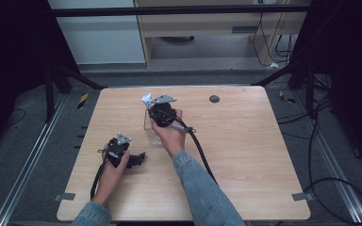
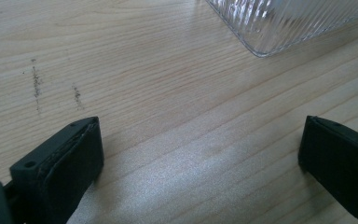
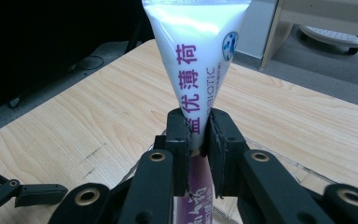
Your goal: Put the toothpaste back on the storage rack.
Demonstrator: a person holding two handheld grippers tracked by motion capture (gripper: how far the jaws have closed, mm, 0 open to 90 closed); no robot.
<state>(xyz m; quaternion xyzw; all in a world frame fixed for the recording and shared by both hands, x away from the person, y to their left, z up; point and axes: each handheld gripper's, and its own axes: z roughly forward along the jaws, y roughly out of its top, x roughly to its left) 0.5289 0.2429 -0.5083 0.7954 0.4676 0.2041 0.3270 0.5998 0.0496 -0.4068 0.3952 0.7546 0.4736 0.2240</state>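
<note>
A white tube (image 3: 196,51) with purple characters stands upright, its flat crimped end on top. My right gripper (image 3: 198,126) is shut on the tube's lower part, and the tube runs on down between the jaws. In the high view the right gripper (image 1: 160,113) hangs over a clear ribbed glass (image 1: 152,131) near the table's middle. The left gripper (image 1: 136,159) rests low on the table to the glass's left. Its jaws (image 2: 200,140) stand wide apart over bare wood, and a corner of the ribbed glass (image 2: 284,23) shows just beyond them.
A small dark round spot (image 1: 214,99) marks the wooden table (image 1: 245,155) at the back. Black frame struts (image 1: 75,75) stand at both far corners. Cables (image 1: 320,179) lie on the floor to the right.
</note>
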